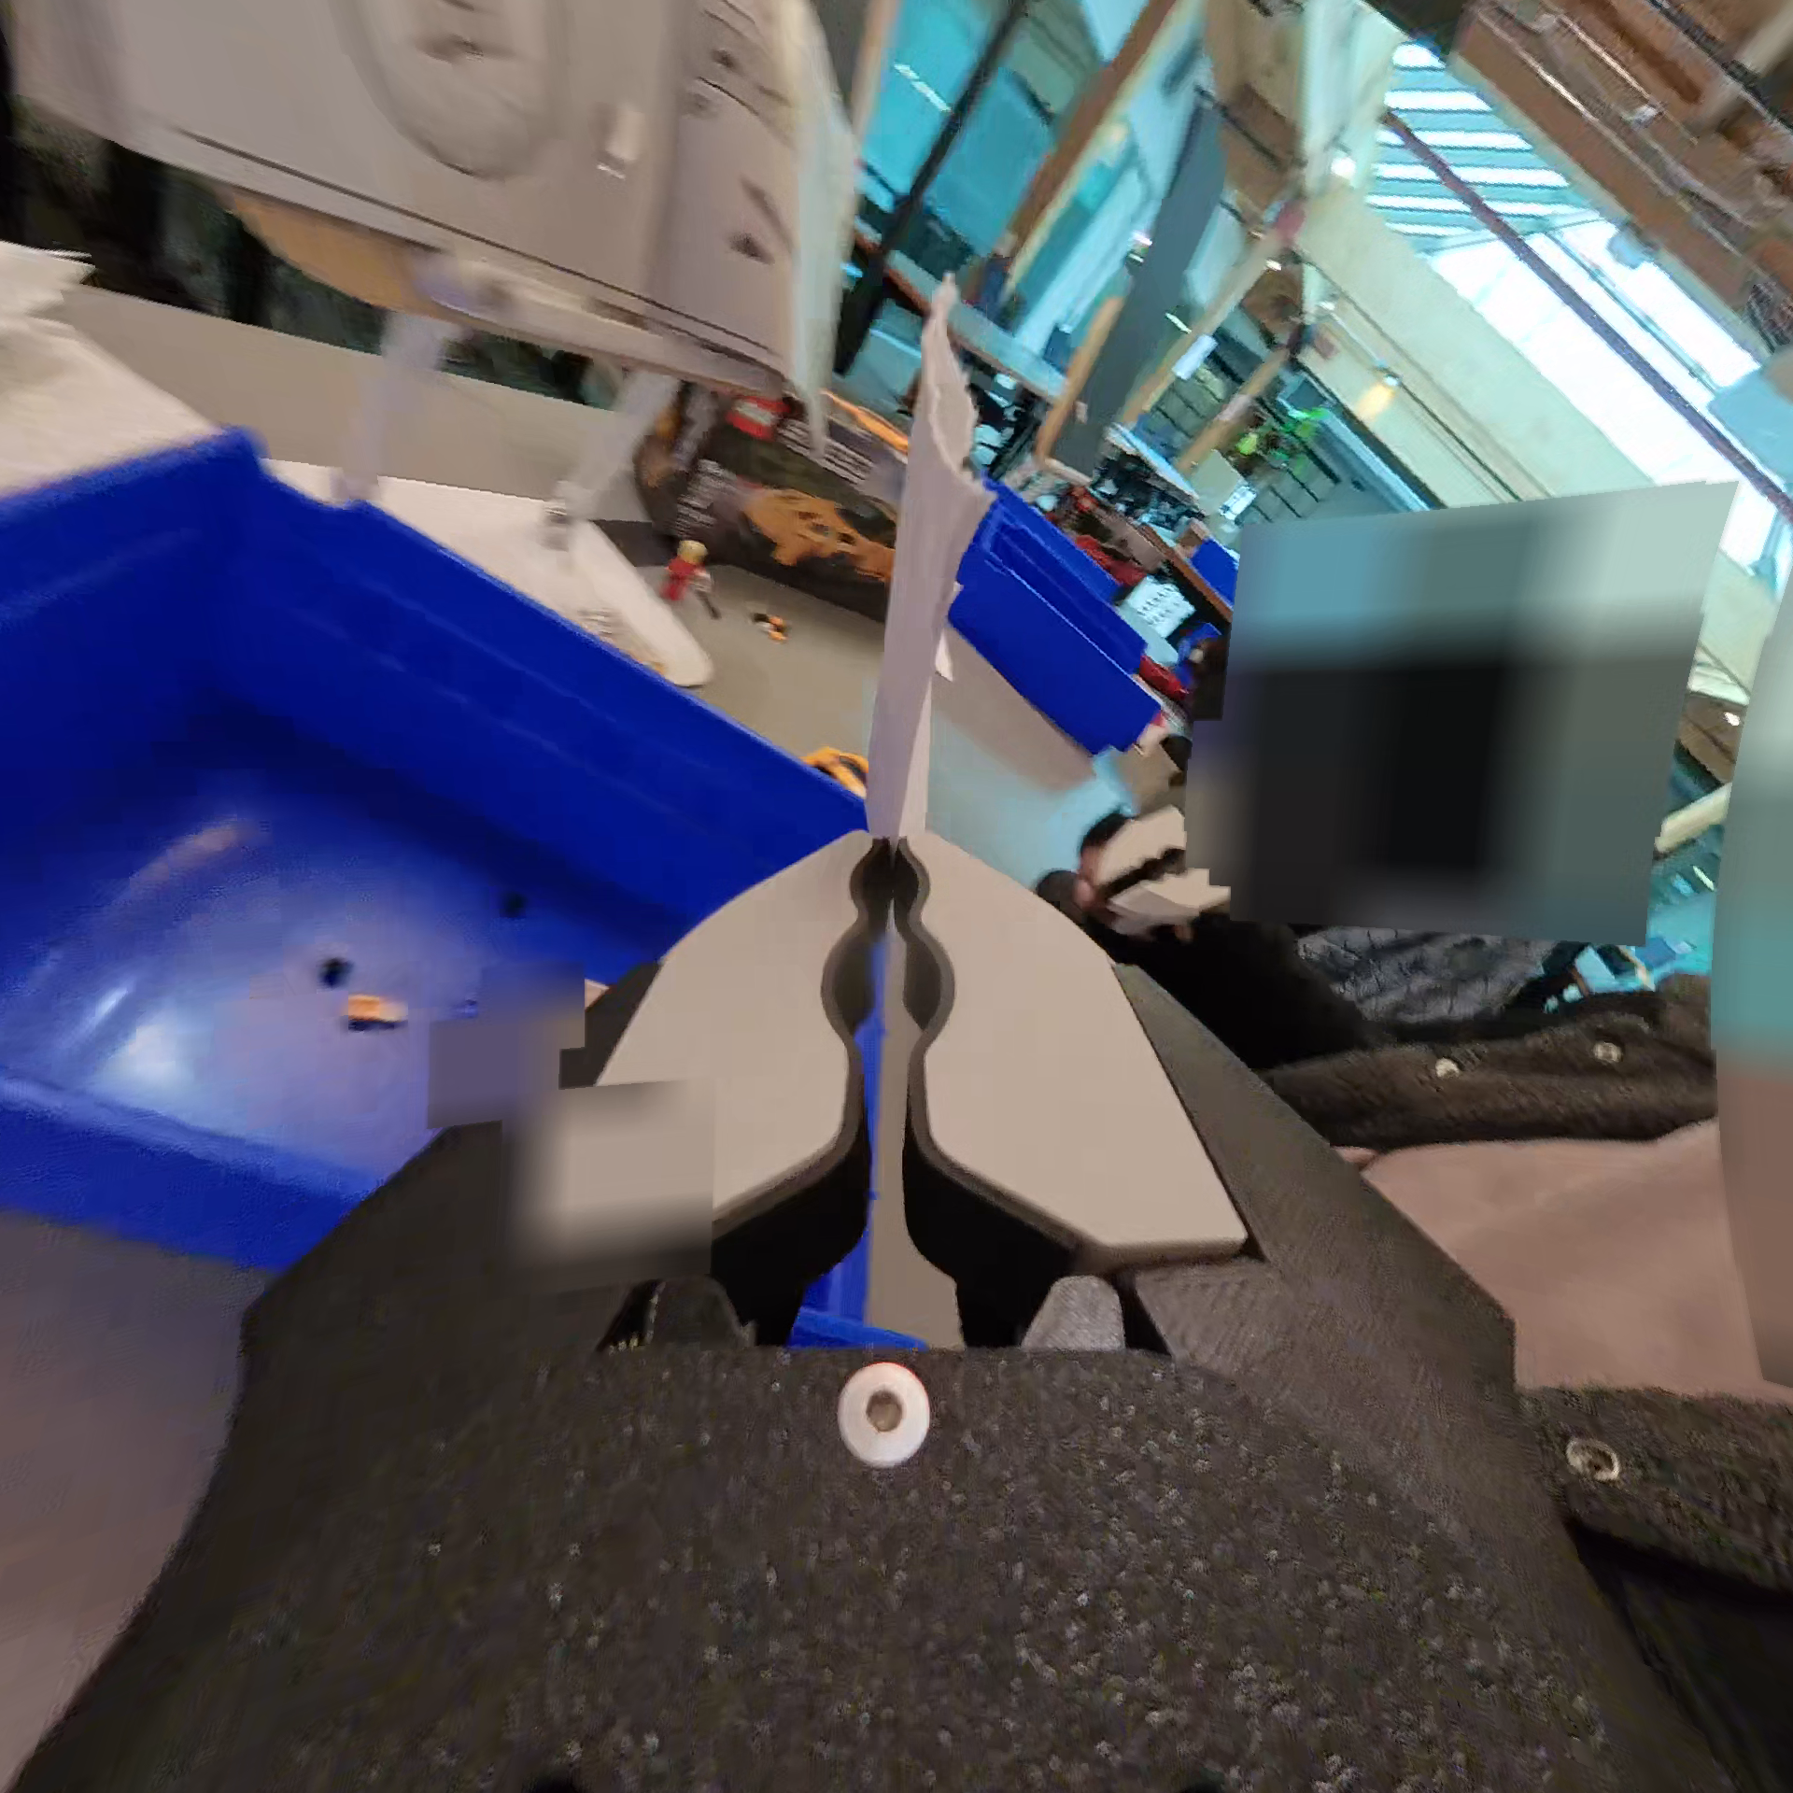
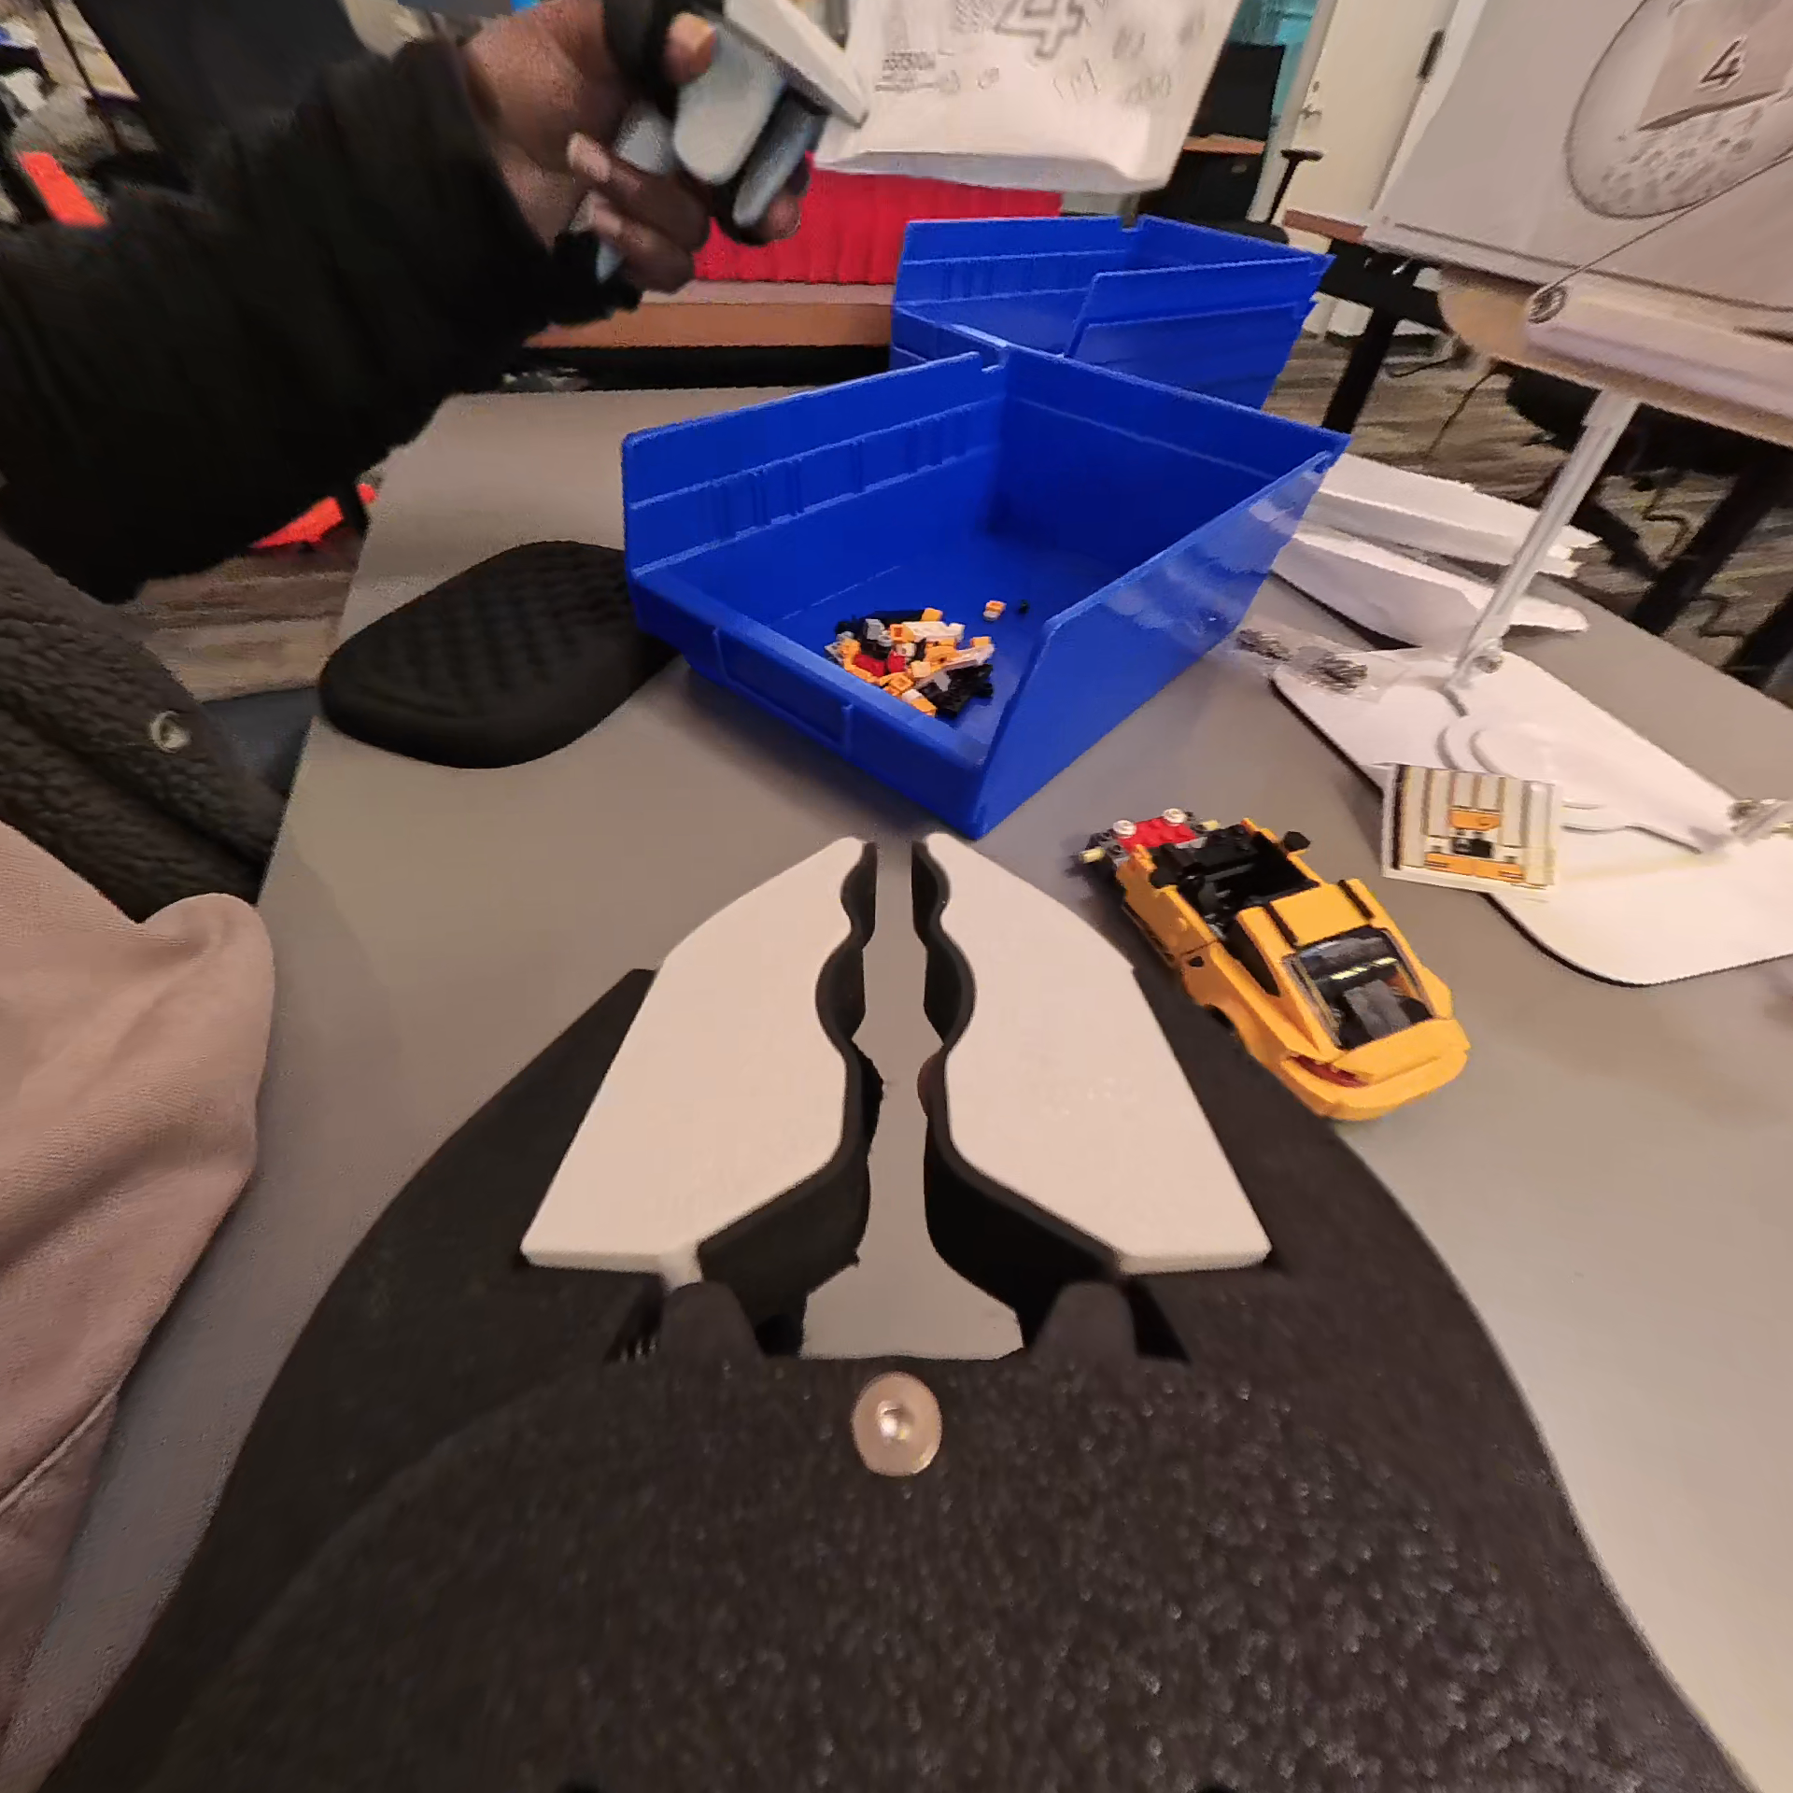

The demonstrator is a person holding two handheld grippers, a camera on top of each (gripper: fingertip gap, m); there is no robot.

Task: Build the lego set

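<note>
My left gripper (image 1: 891, 849) is shut on the edge of a torn white paper bag (image 1: 917, 602) and holds it upright above the blue bin (image 1: 291, 776). The right wrist view shows that gripper (image 2: 737, 126) in a hand at the top, with the bag (image 2: 1019, 97) hanging from it. The bin (image 2: 825, 485) holds a pile of small orange, black and white bricks (image 2: 917, 655). A partly built yellow lego car (image 2: 1290, 961) sits on the grey table, right of my right gripper (image 2: 895, 849). That gripper is empty, its jaws almost together, low over the table in front of the bin.
A sticker sheet (image 2: 1470, 839) lies on white paper right of the car. An instruction booklet (image 2: 1649, 146) sits on a stand at the far right. More blue bins (image 2: 1116, 291) stand behind. A black pad (image 2: 485, 650) lies left of the bin. The lego box (image 1: 776, 505) stands at the back.
</note>
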